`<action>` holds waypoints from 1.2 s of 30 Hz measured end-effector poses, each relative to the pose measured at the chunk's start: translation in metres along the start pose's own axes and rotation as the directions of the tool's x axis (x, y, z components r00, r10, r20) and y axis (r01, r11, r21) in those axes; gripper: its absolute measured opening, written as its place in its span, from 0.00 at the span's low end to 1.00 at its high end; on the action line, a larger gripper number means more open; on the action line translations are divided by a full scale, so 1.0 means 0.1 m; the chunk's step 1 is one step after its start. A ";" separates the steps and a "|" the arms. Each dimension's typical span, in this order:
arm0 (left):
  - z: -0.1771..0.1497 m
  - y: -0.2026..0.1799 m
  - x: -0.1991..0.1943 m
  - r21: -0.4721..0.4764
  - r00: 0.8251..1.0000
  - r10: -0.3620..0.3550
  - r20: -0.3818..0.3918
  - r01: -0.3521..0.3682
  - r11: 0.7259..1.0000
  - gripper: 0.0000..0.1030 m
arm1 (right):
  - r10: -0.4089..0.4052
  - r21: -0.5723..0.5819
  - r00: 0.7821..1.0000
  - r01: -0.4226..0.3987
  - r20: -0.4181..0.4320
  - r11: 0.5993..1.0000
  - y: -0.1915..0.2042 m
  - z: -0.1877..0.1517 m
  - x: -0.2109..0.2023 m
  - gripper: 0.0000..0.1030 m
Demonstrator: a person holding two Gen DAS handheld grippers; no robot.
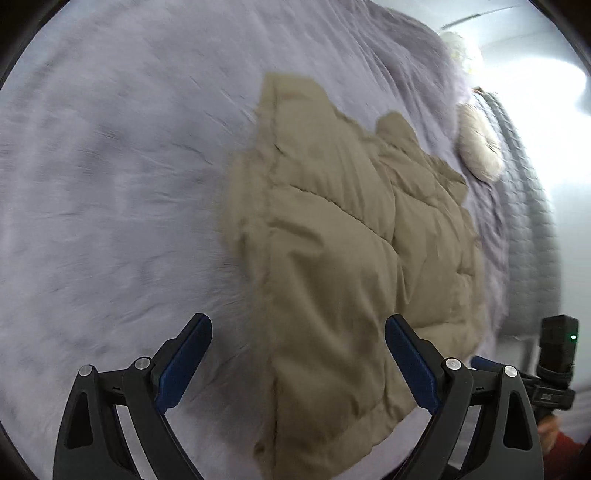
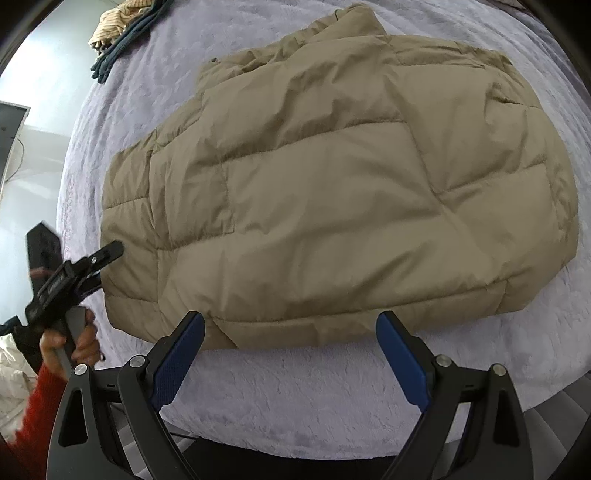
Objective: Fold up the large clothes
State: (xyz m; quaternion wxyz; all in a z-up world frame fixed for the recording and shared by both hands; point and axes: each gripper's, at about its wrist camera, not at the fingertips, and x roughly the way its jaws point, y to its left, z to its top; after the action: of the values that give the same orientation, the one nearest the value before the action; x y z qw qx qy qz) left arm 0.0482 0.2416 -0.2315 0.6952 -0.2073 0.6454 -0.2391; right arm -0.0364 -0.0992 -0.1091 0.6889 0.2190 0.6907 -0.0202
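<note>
lies folded on the lavender bed cover [image 2: 295, 387], the tan puffer jacket [image 2: 332, 192], a thick quilted bundle with its long axis running left to right in the right wrist view. sits just beyond the right gripper [image 2: 290, 334]: jaws wide, nothing between them, near hem of the jacket just past the tips, the left tip at the hem's edge. points steeply down at that near edge.

meets the jacket's left end in that same view, the left gripper [image 2: 110, 254], held in a hand [image 2: 79, 343] with a red sleeve [image 2: 33, 410]; contact or mere closeness cannot be told. in the left wrist view, left gripper [image 1: 298, 332] jaws also wide, the jacket's edge passing between them but not pinched, picture blurred.

probably a next fold or a tidy-up: both grippers near, left at the short end, right at the long near side. folding across the long axis would call for the left end to be gripped and carried rightward.

off at the far left corner of the bed, a heap of other clothes [image 2: 122, 33], well apart from the jacket.
</note>
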 end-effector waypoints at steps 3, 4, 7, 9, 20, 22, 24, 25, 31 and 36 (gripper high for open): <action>0.09 -0.03 0.25 0.015 0.996 -0.070 -0.064 0.071 0.997 0.92 | -0.014 0.001 1.000 0.014 -0.002 1.000 -0.02 -0.01 -0.01 0.92; 0.12 -0.08 0.33 0.029 0.994 -0.080 -0.079 0.082 0.996 0.93 | -0.016 0.003 1.000 0.016 -0.002 1.000 -0.03 -0.01 -0.01 0.92; 0.16 -0.19 0.49 0.048 0.989 -0.097 -0.107 0.103 0.994 0.92 | -0.018 0.005 1.000 0.018 0.000 1.000 -0.04 -0.01 -0.04 0.92; 0.20 -0.22 0.57 0.048 0.988 -0.095 -0.125 0.101 0.994 0.92 | -0.021 0.002 1.000 0.021 0.004 1.000 -0.04 -0.01 -0.06 0.92; 0.10 -0.72 0.26 0.151 0.992 -0.110 -0.058 0.118 0.981 0.27 | 0.009 0.030 0.999 -0.010 0.047 0.999 -0.19 0.04 -0.17 0.92; 0.09 -0.85 0.11 0.157 0.992 -0.118 -0.039 0.123 0.980 0.27 | 0.021 0.037 0.997 -0.024 0.077 0.999 -0.25 0.08 -0.23 0.92; 0.08 -0.97 -0.01 0.157 0.992 -0.121 -0.024 0.123 0.980 0.27 | 0.038 0.047 0.992 -0.044 0.120 0.998 -0.28 0.11 -0.27 0.92; 0.08 -1.04 -0.07 0.156 0.993 -0.118 -0.015 0.118 0.981 0.27 | 0.046 0.053 0.988 -0.054 0.148 0.997 -0.32 0.15 -0.30 0.91; 0.05 -1.44 -0.23 0.137 0.998 -0.061 0.003 0.060 0.989 0.27 | 0.108 0.037 0.969 -0.119 0.220 0.992 -0.51 0.46 -0.21 0.24; 0.02 -2.04 -0.31 0.213 1.000 -0.004 0.017 0.000 0.977 0.27 | 0.203 0.021 0.962 -0.210 0.184 0.977 -0.59 0.71 0.10 0.23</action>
State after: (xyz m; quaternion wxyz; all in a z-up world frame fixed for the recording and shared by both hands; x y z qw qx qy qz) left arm 0.0354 0.0970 -0.0848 0.7186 -0.1344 0.6099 -0.3059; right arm 0.0114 -0.1734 -0.1381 0.7426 0.3008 0.5980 0.0181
